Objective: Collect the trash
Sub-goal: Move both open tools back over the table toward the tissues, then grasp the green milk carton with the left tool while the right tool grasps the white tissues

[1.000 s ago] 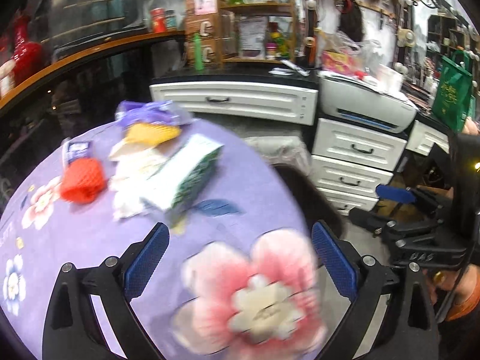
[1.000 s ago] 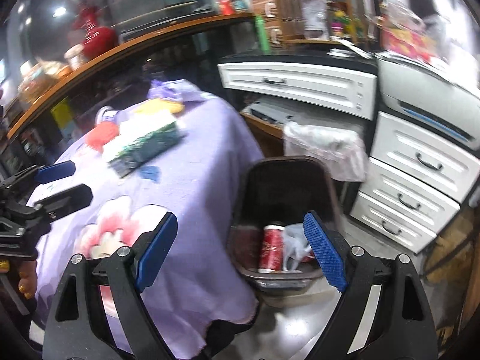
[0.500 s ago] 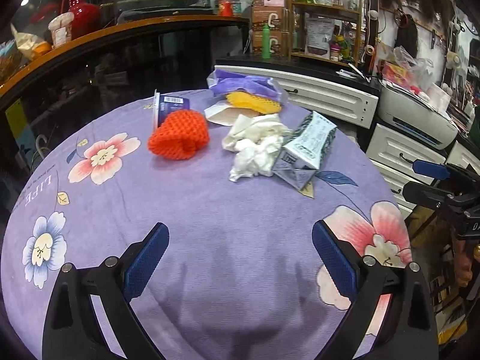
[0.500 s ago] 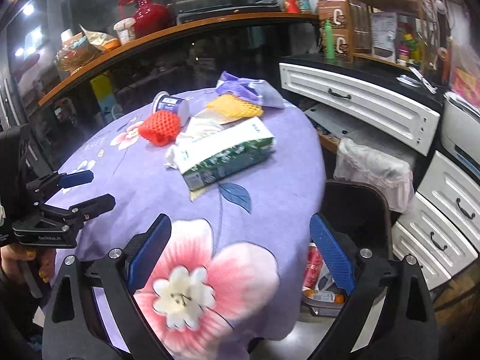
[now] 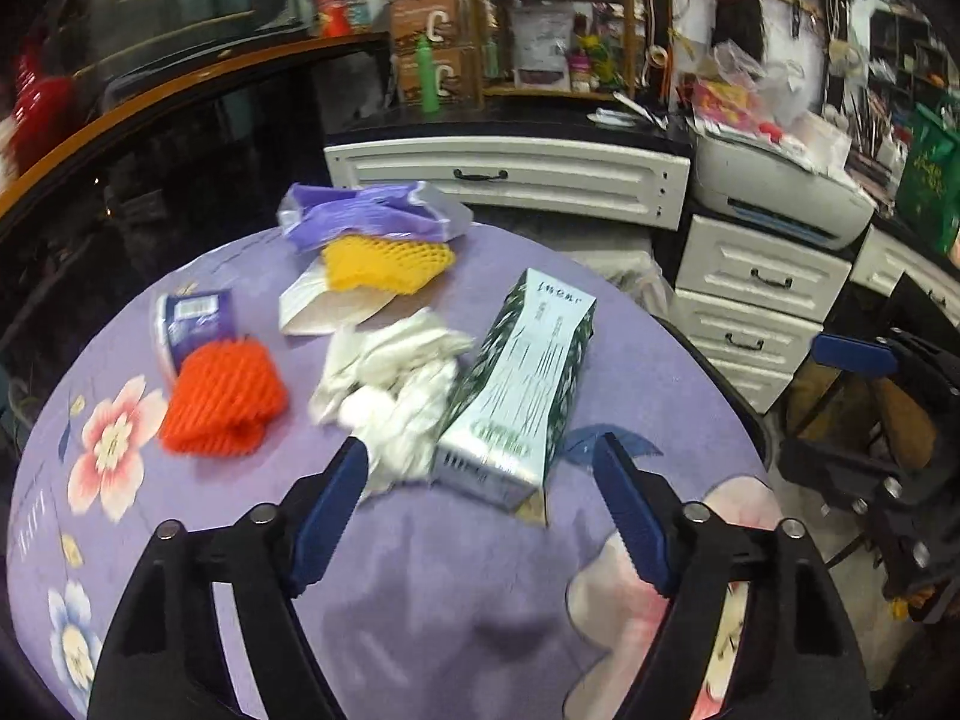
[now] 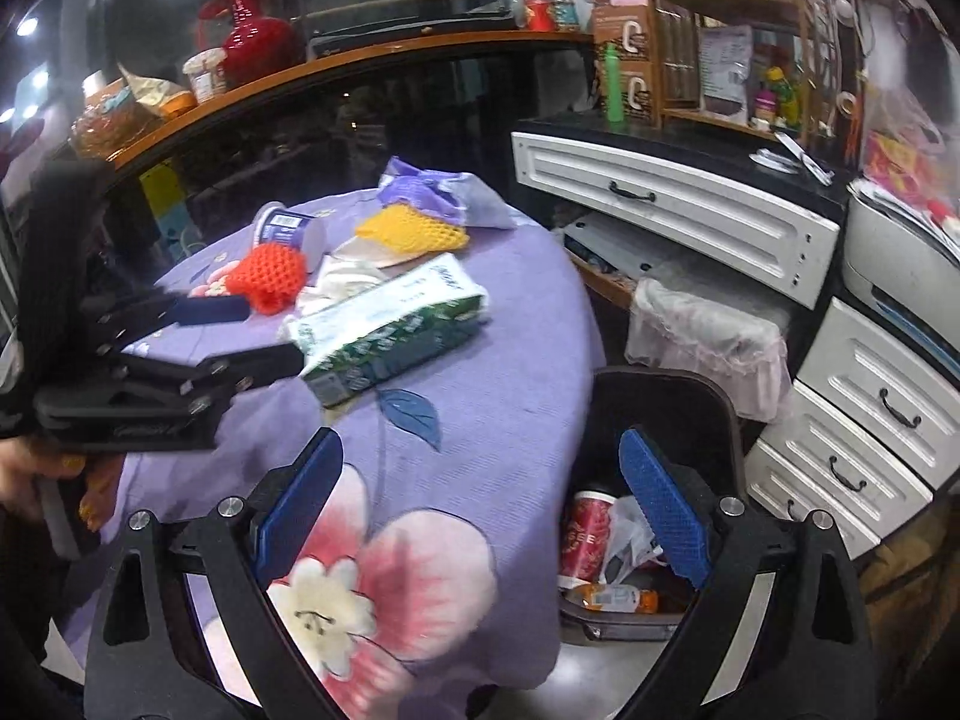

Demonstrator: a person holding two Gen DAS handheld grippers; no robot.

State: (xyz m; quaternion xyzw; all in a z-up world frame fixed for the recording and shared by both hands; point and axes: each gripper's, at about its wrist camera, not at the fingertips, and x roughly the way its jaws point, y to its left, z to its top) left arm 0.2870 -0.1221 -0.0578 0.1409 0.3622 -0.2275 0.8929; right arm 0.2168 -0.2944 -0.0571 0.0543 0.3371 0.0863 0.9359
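Note:
Trash lies on the round purple flowered table (image 5: pixel 456 600): a green-and-white tissue pack (image 5: pixel 522 384), crumpled white tissue (image 5: pixel 390 378), an orange foam net (image 5: pixel 222 396), a yellow foam net (image 5: pixel 384 261), a purple bag (image 5: pixel 372 216) and a blue-and-white cup (image 5: pixel 192 324). My left gripper (image 5: pixel 480 462) straddles the pack's near end. Its jaws are closing, and the pads stand clear of the pack. In the right wrist view the left gripper (image 6: pixel 270 333) sits at the pack (image 6: pixel 396 324). My right gripper (image 6: pixel 480 456) hangs open and empty over the table edge, beside a dark bin (image 6: pixel 660 387).
The bin holds a red can (image 6: pixel 588 528) and other litter. A bin with a pale liner (image 6: pixel 708 330) stands behind it. White drawers (image 5: pixel 510 171) and a printer (image 5: pixel 780 192) line the back right. A dark curved counter (image 6: pixel 360 60) rings the table's far side. A hand (image 6: pixel 30 474) holds the left gripper.
The left gripper has moved forward over the table to the tissue pack, and its jaws have narrowed. The right gripper swung from the bin towards the table, then shifted slightly.

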